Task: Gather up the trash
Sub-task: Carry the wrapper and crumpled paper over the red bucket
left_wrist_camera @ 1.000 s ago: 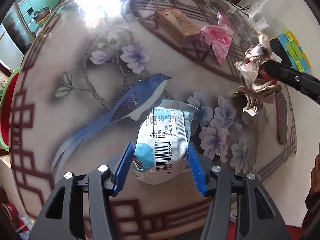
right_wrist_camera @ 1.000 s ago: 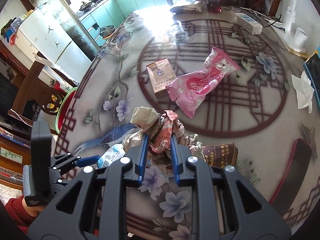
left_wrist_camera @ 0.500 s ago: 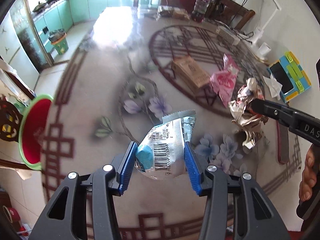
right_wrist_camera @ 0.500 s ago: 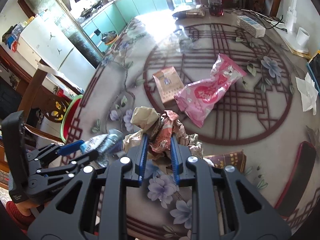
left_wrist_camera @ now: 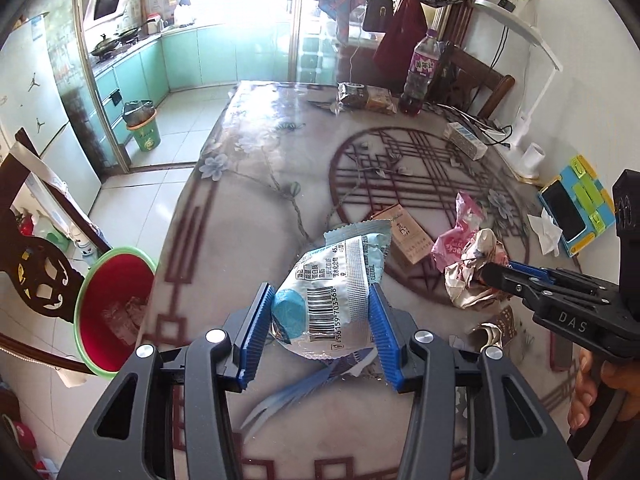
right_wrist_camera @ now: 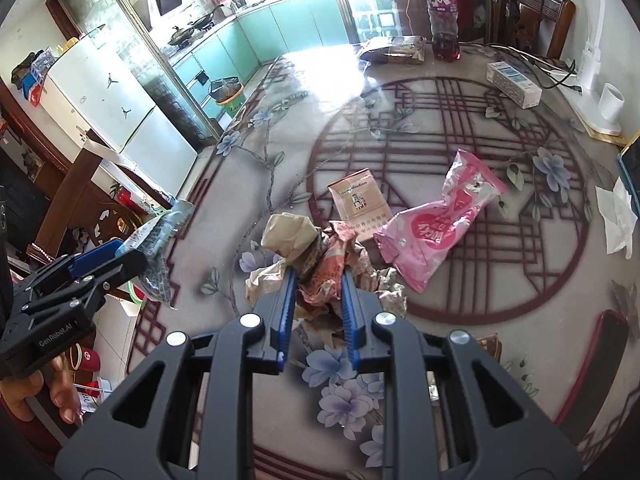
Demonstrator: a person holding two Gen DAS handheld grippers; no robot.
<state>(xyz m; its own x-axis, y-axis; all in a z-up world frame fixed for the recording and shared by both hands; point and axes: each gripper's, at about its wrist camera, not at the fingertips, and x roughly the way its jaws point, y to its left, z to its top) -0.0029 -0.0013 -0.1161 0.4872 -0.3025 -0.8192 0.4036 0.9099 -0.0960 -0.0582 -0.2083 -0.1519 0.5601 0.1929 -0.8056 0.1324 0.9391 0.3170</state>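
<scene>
Two pieces of trash are already gripped; the left gripper is clamped on a blue-and-white snack wrapper, held clear above the table; the right gripper is clamped on a crumpled paper wad, which seems to be lifted just off the tabletop, though contact cannot be ruled out. Neither piece has yet been dropped; a red bin with a green rim is seen on the floor beside the table edge, below and left of the wrapper, with some scraps already inside, so the carry to it is judged the step in hand.

Left on the table are a pink wrapper and a brown carton touching it; a crumpled tissue and a small brown scrap may also count as trash. A purple-labelled bottle, a white box, a white cup and a snack bag are set well apart at the far side; a dark wooden chair stands just beside the bin; nothing is seen between the wrapper and the bin mouth.
</scene>
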